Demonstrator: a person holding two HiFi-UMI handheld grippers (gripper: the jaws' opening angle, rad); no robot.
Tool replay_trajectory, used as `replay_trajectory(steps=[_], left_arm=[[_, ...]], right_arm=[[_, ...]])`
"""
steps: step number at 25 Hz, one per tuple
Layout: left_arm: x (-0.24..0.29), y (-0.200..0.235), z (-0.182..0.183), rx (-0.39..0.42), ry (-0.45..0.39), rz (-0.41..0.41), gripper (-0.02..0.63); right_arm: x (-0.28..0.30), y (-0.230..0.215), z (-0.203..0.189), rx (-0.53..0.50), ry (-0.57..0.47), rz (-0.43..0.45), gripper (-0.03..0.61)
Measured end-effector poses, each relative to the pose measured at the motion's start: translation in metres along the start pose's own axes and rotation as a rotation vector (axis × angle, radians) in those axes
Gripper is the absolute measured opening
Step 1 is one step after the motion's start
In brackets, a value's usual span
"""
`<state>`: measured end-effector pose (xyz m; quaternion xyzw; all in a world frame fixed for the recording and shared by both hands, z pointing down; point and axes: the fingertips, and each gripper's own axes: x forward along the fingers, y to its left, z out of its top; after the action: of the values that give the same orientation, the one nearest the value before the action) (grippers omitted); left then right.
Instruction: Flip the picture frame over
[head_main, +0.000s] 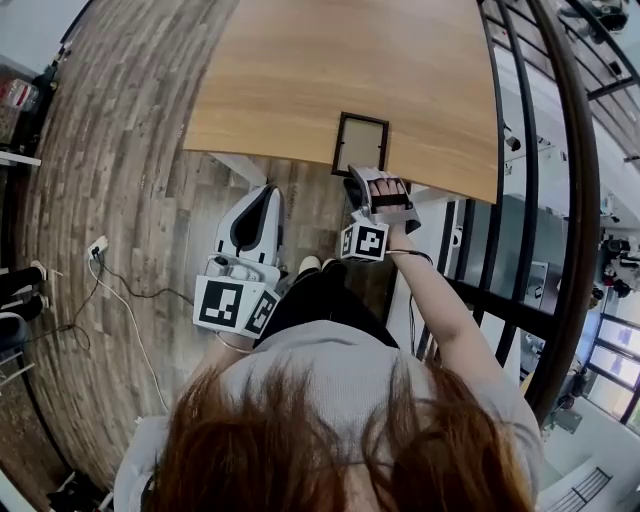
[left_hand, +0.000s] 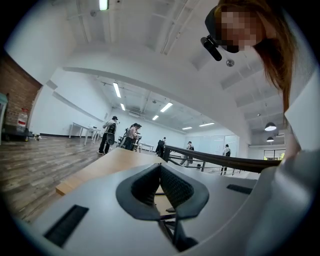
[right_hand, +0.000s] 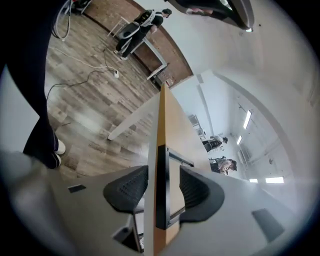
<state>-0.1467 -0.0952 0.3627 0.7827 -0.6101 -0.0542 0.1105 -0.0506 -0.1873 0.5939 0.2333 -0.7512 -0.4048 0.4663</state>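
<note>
**Item: picture frame, flip not yet begun**

Status. The picture frame (head_main: 360, 144) lies flat on the table (head_main: 300, 70), close to the near edge and well inside its right half. No corner is lifted. Judged from this, the turn itself is wholly outstanding: grip, lift, rotate and set down all remain. Which face is up cannot be told.

Right gripper (head_main: 358, 186). Presented edge-on to the table, rolled so that one jaw sits under the tabletop and the other above the frame. In the right gripper view the jaws stand wide apart, with the table edge and the frame's near rail (right_hand: 161, 185) between them; a gap shows on each side, so nothing is clamped yet.

Left gripper (head_main: 262, 192). Held off the near edge of the table, to the left of the frame and apart from it. In the left gripper view its pads (left_hand: 175, 186) meet at the tips, with nothing between them.

Materials.
- Frame: thin rectangular dark moulding, square-cornered, round a pale tan panel, matt.
- Table: smooth light wood-grain top with a thin slab edge.
- Jaw pads: dark, finely dimpled rubber on smooth grey shells.
- Floor (head_main: 120, 200): grey-brown planks.
</note>
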Motion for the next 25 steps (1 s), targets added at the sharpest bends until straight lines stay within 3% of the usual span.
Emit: replay_trajectory(steps=[10, 14, 20, 25], left_arm=[[-0.009, 0.009, -0.011, -0.004, 0.024, 0.015, 0.006], [-0.009, 0.01, -0.012, -0.004, 0.033, 0.008, 0.006], [-0.004, 0.003, -0.009, -0.003, 0.027, -0.016, 0.006], [0.0, 0.002, -0.007, 0.003, 0.027, -0.031, 0.006]], right_arm=[[0.021, 0.004, -0.006, -0.033, 0.067, -0.065, 0.175], [0.019, -0.001, -0.004, -0.009, 0.071, -0.071, 0.127], [0.008, 0.004, -0.003, -0.036, 0.049, -0.066, 0.116], [-0.001, -0.011, 0.005, 0.028, 0.003, -0.106, 0.097]])
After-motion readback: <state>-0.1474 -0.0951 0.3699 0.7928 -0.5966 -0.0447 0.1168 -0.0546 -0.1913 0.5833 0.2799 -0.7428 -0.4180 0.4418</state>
